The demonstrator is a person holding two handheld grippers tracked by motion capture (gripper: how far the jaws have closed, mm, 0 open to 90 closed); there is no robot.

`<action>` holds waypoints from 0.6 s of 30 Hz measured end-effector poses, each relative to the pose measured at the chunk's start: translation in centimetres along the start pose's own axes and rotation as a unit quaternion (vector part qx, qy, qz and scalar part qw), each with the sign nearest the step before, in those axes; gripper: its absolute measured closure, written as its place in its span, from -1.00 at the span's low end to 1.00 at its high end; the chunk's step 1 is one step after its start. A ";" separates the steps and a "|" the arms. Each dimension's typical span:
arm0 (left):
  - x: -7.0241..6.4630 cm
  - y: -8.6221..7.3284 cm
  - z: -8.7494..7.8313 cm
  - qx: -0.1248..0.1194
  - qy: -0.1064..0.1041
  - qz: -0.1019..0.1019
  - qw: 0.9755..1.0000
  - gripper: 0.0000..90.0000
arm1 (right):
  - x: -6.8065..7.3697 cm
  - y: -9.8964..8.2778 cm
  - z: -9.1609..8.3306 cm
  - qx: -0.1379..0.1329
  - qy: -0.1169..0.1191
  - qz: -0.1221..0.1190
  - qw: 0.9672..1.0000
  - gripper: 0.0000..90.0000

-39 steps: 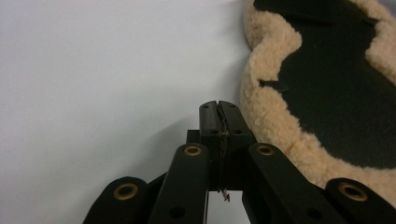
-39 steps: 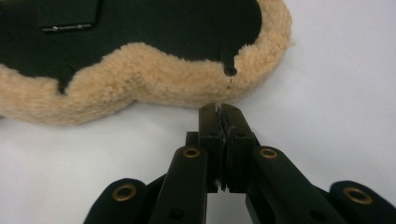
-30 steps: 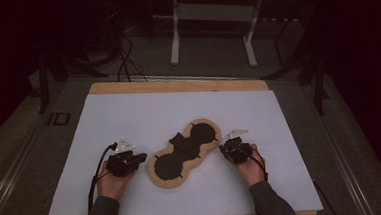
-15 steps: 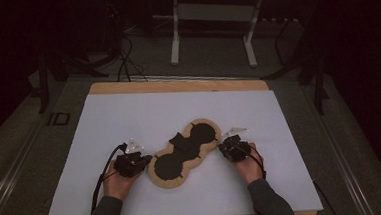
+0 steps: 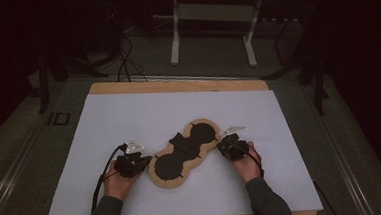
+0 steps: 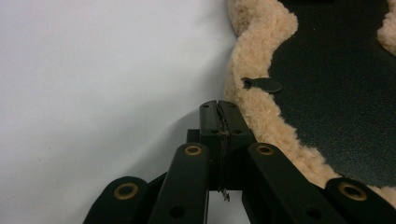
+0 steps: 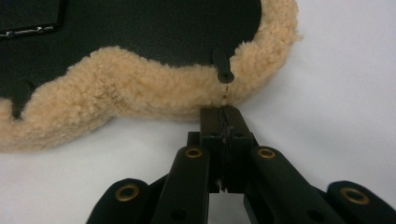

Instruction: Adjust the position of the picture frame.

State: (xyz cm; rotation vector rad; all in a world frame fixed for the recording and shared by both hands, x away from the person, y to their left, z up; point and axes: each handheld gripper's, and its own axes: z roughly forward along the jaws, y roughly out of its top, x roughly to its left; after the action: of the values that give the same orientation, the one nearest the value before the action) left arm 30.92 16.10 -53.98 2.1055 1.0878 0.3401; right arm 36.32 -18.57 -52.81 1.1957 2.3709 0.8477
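Observation:
A figure-eight frame lies back-up on the white sheet, with a tan fleece border around a black backing. My left gripper sits at the frame's lower left edge. In the left gripper view it is shut, its tip beside the fleece, just below a small black turn tab. My right gripper is at the frame's right edge. It too is shut, its tip right at the fleece under another tab. Neither holds anything.
A black rectangular stand piece lies on the backing. The white sheet covers a wooden board. Beyond the board are floor cables and a table's metal legs.
My left gripper has edged right, up to the frame's fleece edge. The right gripper and the frame have stayed put.

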 end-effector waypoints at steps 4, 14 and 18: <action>-0.1 -0.1 0.0 -0.001 -0.001 -0.002 1.000 1.00 | -0.1 0.1 0.0 0.001 0.001 0.002 1.000 0.99; -1.1 -0.4 -0.3 0.004 -0.002 0.005 1.000 1.00 | -0.4 0.3 0.2 0.001 0.010 0.019 1.000 0.99; -1.6 -0.5 -0.4 0.006 -0.005 0.010 1.000 1.00 | -0.4 0.4 0.3 0.001 0.011 0.023 1.000 0.99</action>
State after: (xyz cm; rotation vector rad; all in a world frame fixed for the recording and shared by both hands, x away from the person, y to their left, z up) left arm 29.40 15.24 -53.90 2.1276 1.0658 0.3325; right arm 36.99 -18.64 -52.74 1.2523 2.3709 0.8767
